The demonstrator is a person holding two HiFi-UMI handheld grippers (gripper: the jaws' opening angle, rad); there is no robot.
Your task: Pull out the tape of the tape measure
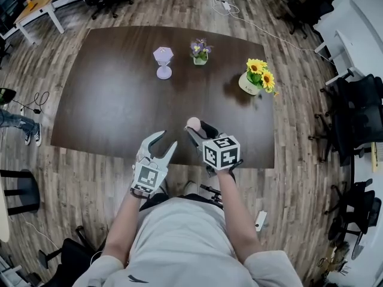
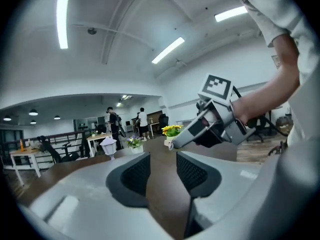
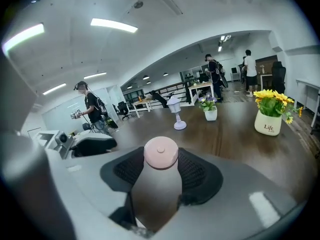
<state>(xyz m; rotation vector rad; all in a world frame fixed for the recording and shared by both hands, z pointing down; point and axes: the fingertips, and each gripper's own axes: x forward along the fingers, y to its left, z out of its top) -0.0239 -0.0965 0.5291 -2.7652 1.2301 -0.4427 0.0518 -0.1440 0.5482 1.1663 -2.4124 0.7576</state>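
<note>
A small round pink tape measure is held over the near edge of the dark brown table. My right gripper is shut on it. In the right gripper view the pink disc sits between the two black pads at the jaw tips, and no pulled-out tape shows. My left gripper hovers just to the left of it, over the table's front edge, open. Its jaws are spread with nothing between them, and only bare table shows in the gap between its black pads.
At the far side of the table stand a lilac lamp-shaped ornament, a small pot of purple flowers and a white vase of sunflowers. Office chairs and desks ring the table. People stand in the background.
</note>
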